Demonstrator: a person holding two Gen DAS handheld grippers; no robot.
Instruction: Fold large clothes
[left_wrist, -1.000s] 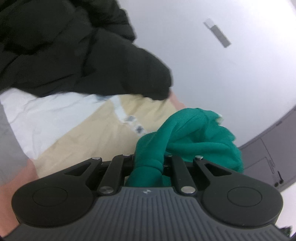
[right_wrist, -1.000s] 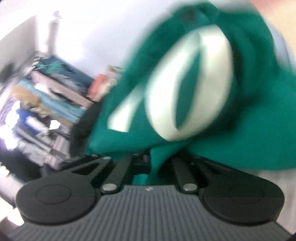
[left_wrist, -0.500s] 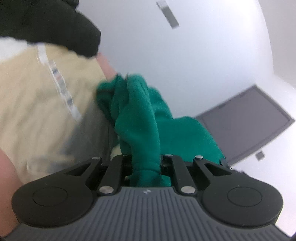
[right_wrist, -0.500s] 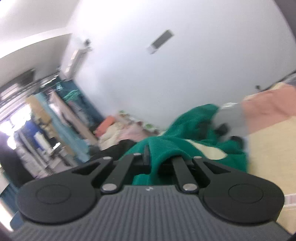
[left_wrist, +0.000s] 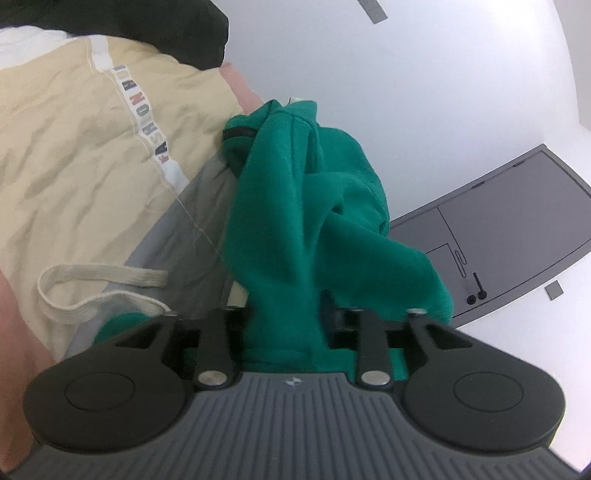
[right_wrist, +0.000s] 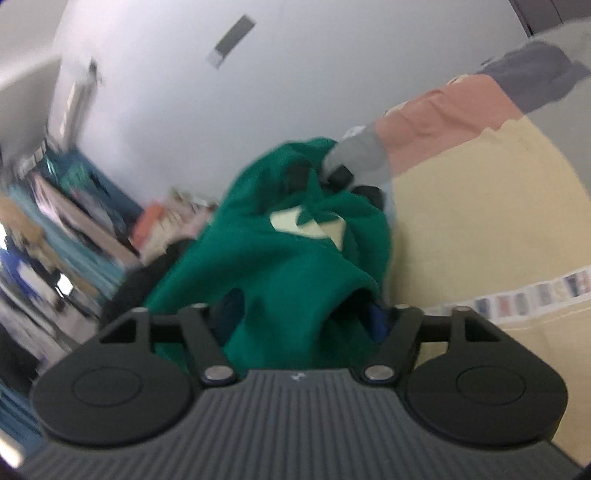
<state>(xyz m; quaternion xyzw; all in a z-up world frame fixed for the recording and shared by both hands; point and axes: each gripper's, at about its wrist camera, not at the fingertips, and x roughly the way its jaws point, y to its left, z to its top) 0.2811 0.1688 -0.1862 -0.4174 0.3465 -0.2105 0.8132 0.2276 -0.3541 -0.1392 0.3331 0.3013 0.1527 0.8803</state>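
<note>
Green fleece sweatshirt (left_wrist: 295, 206), bunched and lifted clear of the beige bedsheet (left_wrist: 74, 147). Left hand-held gripper (left_wrist: 284, 325) clamps a fold; right hand-held gripper (right_wrist: 299, 325) stands wider, fleece between its jaws, grip uncertain. Step: shaking out. Next: spread it flat.

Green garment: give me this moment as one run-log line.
left gripper: shut on green garment | right gripper: shut on green garment | garment: bunched, unfolded | backdrop: beige fabric
</note>
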